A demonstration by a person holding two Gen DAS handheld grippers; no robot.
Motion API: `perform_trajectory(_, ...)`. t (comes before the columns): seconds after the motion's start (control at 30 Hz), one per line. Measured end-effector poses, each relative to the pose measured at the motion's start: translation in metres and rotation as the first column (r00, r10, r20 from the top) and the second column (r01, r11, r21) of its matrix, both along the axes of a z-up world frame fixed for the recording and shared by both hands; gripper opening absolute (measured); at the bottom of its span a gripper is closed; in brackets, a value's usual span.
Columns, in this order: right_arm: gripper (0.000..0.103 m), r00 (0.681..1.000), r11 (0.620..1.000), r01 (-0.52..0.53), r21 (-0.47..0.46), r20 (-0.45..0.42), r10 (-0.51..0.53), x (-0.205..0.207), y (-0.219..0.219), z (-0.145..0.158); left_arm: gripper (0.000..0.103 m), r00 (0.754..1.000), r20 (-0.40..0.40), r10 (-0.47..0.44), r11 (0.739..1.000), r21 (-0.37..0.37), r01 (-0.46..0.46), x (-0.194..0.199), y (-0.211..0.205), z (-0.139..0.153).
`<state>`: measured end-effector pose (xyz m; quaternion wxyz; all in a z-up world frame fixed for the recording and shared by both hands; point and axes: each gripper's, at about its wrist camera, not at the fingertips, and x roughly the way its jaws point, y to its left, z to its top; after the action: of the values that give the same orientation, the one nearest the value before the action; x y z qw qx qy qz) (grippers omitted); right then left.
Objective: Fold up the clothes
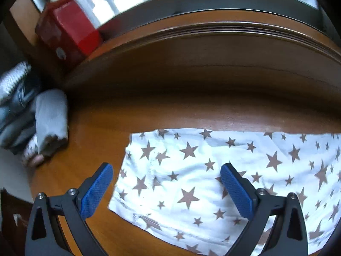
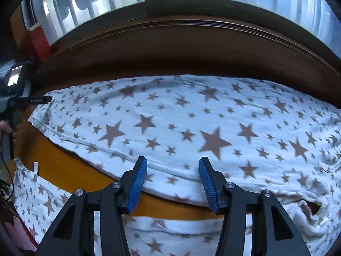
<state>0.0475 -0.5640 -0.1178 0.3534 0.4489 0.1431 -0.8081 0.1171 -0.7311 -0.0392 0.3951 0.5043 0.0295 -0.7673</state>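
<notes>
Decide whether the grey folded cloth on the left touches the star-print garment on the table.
Apart. In the left wrist view, bare brown table separates the grey folded cloth from the star-print garment.

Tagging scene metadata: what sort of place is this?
Probably a home room, at a window. Star-print garment lies on a wooden table under a window, with folded clothes piled at the left and a red box on the sill.
</notes>
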Motion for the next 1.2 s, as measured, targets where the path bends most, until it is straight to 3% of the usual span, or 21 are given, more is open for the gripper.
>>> perform_trajectory(0.17,0.052,0.998,0.998,0.002,0.063,-0.070,0.003,0.014,-0.016,-0.002,0.103,1.000,-0.025,0.015,0.999,0.036,-0.014,0.008,-0.015,-0.005)
perform_trajectory(0.43,0.053,0.997,0.995,0.066,0.074,-0.047,-0.063,0.023,-0.037,-0.004,0.103,0.998,-0.058,-0.031,0.999,0.023,0.033,0.016,-0.047,-0.011)
perform_trajectory(0.6,0.053,0.994,0.993,0.103,0.052,-0.028,-0.102,0.028,-0.044,-0.002,0.103,0.995,-0.090,-0.043,0.996,0.074,0.050,0.021,-0.066,-0.009)
perform_trajectory(0.73,0.053,0.985,0.984,0.171,-0.049,-0.012,-0.172,0.034,-0.011,0.020,0.103,0.993,-0.069,-0.097,0.994,0.047,0.101,0.026,-0.065,-0.008)
perform_trajectory(0.93,0.053,0.962,0.969,0.244,-0.032,-0.118,-0.246,0.036,0.045,0.040,0.103,0.966,-0.113,-0.231,0.971,0.033,0.236,0.039,-0.011,0.011)
perform_trajectory(1.1,0.053,0.914,0.922,0.382,0.060,-0.171,-0.368,-0.021,0.107,0.036,0.102,0.943,-0.143,-0.300,0.949,0.058,0.311,0.026,0.033,0.013)
perform_trajectory(1.2,0.053,0.895,0.896,0.434,0.094,-0.161,-0.417,-0.076,0.154,0.037,0.102,0.944,-0.107,-0.313,0.947,0.045,0.319,0.012,0.060,0.006)
